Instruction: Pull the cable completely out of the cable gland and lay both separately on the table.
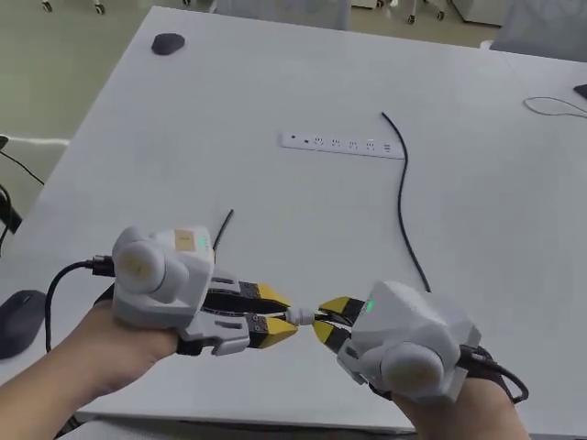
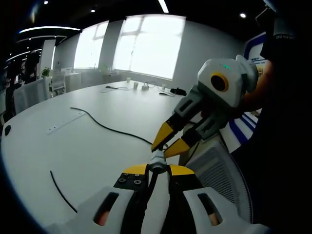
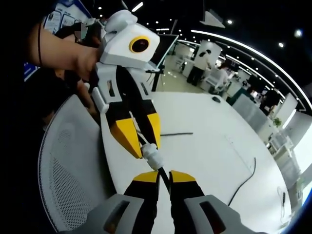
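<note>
A small white cable gland (image 1: 298,317) hangs above the table's near edge, between two grippers that face each other. My left gripper (image 1: 288,317) is shut on the gland (image 2: 157,161), its yellow fingertips pinching the white body. A thin black cable (image 3: 165,178) comes out of the gland (image 3: 151,153) and runs between the jaws of my right gripper (image 3: 164,176), which is shut on it. The cable (image 2: 150,187) also trails back between the left gripper's (image 2: 157,169) jaws. My right gripper (image 1: 319,319) meets the gland from the right.
A white power strip (image 1: 341,144) lies mid-table with a long black cord (image 1: 401,197) trailing toward me. A short loose black wire (image 1: 225,225) lies just beyond the left gripper. One dark mouse (image 1: 167,43) sits far left, another (image 1: 18,321) at the near left edge. A mesh chair (image 3: 68,165) stands below the grippers.
</note>
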`<control>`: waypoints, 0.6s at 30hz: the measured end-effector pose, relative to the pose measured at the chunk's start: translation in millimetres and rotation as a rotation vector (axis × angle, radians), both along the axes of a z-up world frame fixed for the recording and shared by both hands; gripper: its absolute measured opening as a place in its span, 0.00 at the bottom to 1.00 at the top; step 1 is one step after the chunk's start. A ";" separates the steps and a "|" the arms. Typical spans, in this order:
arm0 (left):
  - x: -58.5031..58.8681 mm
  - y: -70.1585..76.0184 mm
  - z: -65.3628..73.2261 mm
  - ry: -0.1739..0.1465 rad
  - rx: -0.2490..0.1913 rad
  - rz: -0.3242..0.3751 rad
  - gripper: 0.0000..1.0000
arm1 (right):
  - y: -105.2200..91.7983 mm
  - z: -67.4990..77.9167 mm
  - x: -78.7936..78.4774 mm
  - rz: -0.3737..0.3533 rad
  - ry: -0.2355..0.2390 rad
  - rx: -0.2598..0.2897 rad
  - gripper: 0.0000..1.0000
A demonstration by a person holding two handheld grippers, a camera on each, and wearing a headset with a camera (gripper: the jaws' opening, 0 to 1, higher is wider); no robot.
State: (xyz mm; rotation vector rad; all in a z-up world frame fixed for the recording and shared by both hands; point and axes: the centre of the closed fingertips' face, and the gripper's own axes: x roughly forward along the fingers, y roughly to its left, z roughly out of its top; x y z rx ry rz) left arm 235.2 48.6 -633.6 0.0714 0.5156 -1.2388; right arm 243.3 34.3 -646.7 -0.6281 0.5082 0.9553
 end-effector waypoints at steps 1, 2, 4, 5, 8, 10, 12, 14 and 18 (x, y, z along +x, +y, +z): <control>-0.6 -0.4 0.0 0.004 -0.001 0.001 0.15 | -0.2 -0.5 -0.5 -0.004 0.005 0.002 0.02; -1.0 -0.5 -0.1 0.001 -0.001 0.000 0.15 | -0.4 -1.6 -1.1 -0.005 0.012 0.003 0.02; -1.4 -0.8 -0.2 0.000 -0.002 0.002 0.15 | -0.9 -2.2 -1.7 -0.012 0.017 0.011 0.02; -1.6 -0.9 0.2 0.000 -0.004 0.002 0.15 | -1.1 -2.4 -2.0 -0.015 0.020 0.013 0.02; -2.2 -1.2 0.3 0.001 -0.007 0.004 0.15 | -1.4 -2.8 -2.8 -0.014 0.020 0.013 0.01; -1.9 -1.6 0.4 0.002 -0.009 0.006 0.15 | -2.8 -4.1 -2.3 -0.019 0.023 0.009 0.01; -1.5 -1.6 0.4 0.002 -0.011 0.008 0.15 | -4.1 -4.7 -1.2 -0.025 0.025 0.011 0.01; -0.9 -1.3 0.8 0.000 -0.013 0.010 0.15 | -6.6 -5.6 0.1 -0.035 0.030 0.010 0.01; 0.5 -0.1 2.2 -0.002 -0.016 0.013 0.15 | -13.2 -7.8 3.7 -0.062 0.044 0.019 0.00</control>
